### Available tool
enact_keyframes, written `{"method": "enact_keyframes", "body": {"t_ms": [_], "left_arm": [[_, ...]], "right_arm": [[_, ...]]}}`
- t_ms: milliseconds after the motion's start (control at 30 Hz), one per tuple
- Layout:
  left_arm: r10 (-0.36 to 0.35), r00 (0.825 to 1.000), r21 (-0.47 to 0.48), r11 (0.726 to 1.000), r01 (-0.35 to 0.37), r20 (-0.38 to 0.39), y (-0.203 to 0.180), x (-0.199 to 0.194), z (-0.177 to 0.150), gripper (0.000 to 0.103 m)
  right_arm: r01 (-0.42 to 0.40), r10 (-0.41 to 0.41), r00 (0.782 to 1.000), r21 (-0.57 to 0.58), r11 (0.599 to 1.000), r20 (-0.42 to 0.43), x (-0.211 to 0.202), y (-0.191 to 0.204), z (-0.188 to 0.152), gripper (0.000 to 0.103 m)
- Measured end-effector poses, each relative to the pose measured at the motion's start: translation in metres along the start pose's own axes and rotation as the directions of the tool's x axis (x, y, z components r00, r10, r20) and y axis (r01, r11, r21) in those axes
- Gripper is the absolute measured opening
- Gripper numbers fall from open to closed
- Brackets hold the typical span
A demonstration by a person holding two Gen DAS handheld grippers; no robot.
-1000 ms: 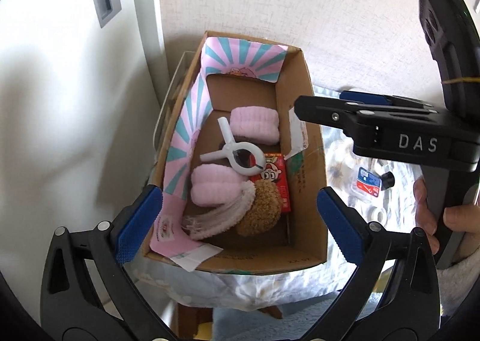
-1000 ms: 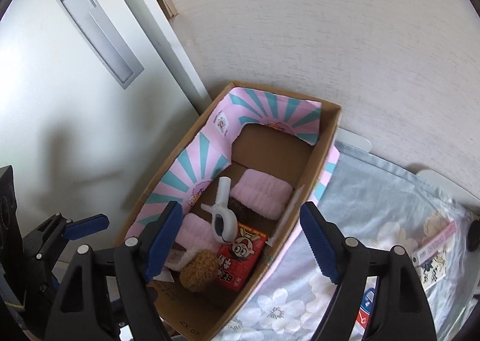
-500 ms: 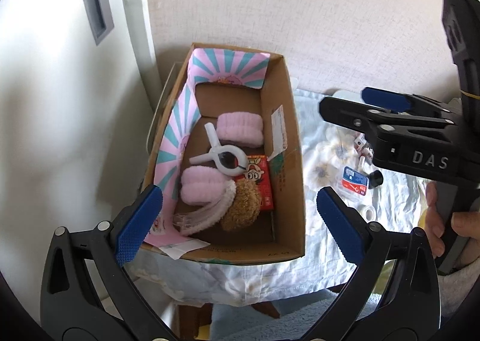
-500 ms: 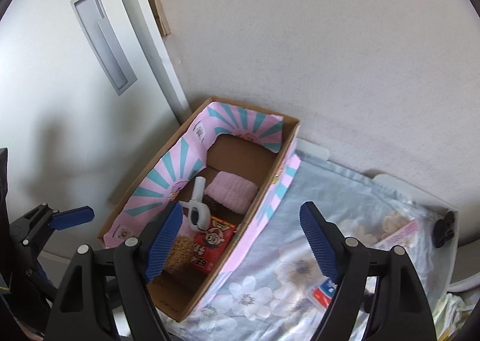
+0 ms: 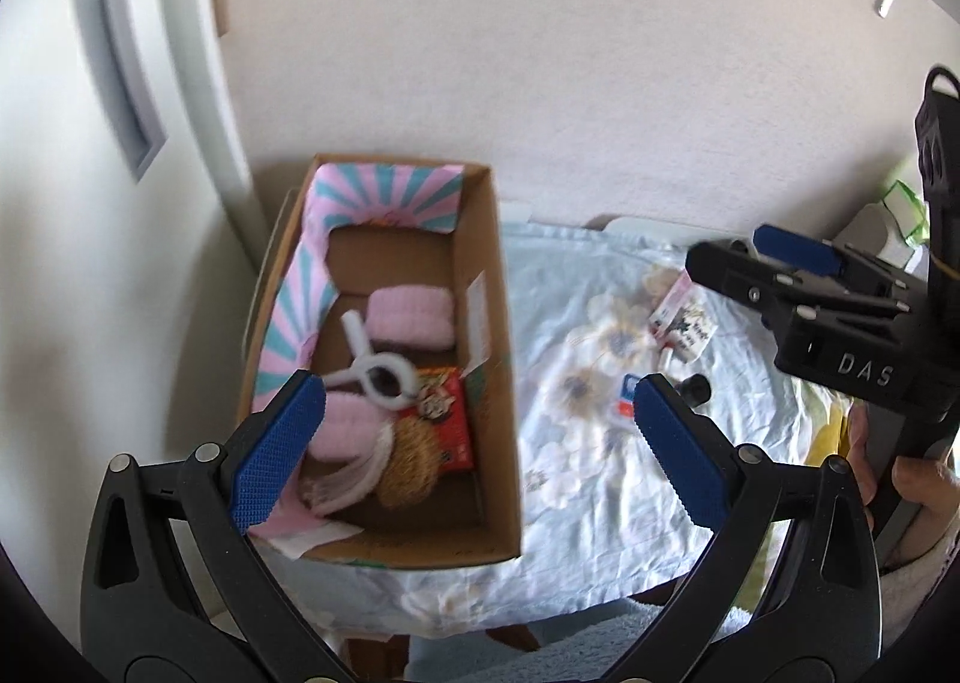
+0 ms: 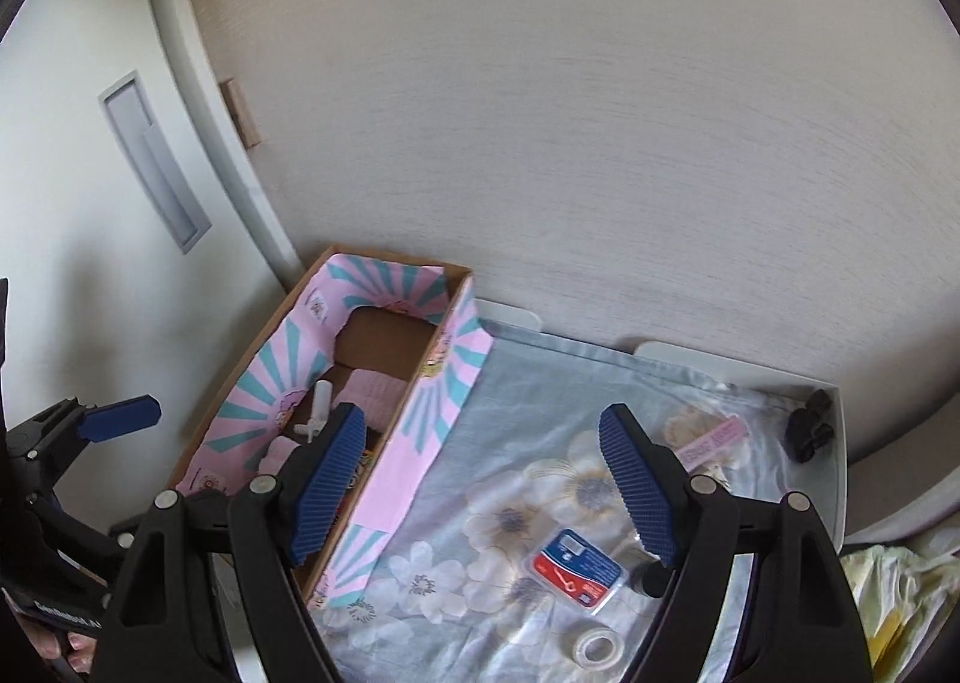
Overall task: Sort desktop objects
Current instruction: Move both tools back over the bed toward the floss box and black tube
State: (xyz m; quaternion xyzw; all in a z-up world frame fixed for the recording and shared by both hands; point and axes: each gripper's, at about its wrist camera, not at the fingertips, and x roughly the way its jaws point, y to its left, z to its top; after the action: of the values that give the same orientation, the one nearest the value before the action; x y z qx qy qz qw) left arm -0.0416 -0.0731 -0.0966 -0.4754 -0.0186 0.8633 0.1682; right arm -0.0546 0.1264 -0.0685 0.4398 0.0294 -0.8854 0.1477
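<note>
A cardboard box (image 5: 492,383) lined with pink and teal paper stands at the table's left end. It holds two pink fluffy bands (image 5: 411,311), a white clip (image 5: 378,377), a red packet (image 5: 444,413) and a brown plush (image 5: 408,467). My left gripper (image 5: 480,443) hangs open above the box's near end, empty. My right gripper (image 6: 483,479) is open and empty too, over the box's right wall (image 6: 414,443) and the floral cloth (image 6: 528,395). On the cloth lie a red-and-blue card packet (image 6: 573,569), a tape roll (image 6: 594,650) and a pink strip packet (image 6: 711,437).
A black clip (image 6: 810,425) sits at the table's far right corner, and a small black cap (image 5: 696,386) lies near the card packet. A wall runs behind the table, with a white sliding door (image 6: 90,203) to the left. A person's hand (image 5: 900,479) holds the right gripper.
Both grippers rose and drew back from the box, so more of the table shows. The right gripper swung right, from above the box to over the cloth. Both stayed open.
</note>
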Motion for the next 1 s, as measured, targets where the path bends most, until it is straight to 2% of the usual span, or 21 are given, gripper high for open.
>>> {"method": "enact_keyframes", "body": {"t_ms": [267,467,633,833,1000], "left_arm": [[-0.011,1.0,0.115,0.993,0.009,0.011,-0.044,0.004,0.014,0.102],[-0.051,0.997,0.192,0.98,0.059,-0.05,-0.078,0.021,0.011,0.102],[-0.021,0.995,0.256,0.966,0.046,-0.101,-0.106,0.047,-0.003,0.102],[0.047,0.985,0.333,0.943,0.011,-0.166,-0.132,0.086,-0.033,0.102],[0.053,0.972,0.357,0.933,0.033,-0.229,-0.148,0.116,-0.054,0.102]], "right_arm": [[0.083,-0.084,0.996,0.086,0.993,0.009,-0.022,-0.054,-0.017,0.077],[0.147,-0.144,0.989,0.126,0.981,-0.026,-0.027,-0.094,-0.04,0.077],[0.197,-0.188,0.979,0.132,0.971,-0.082,-0.019,-0.122,-0.064,0.077],[0.192,-0.173,0.97,0.101,0.976,-0.172,0.004,-0.147,-0.098,0.077],[0.142,-0.125,0.968,0.065,0.988,-0.217,0.024,-0.156,-0.12,0.077]]}}
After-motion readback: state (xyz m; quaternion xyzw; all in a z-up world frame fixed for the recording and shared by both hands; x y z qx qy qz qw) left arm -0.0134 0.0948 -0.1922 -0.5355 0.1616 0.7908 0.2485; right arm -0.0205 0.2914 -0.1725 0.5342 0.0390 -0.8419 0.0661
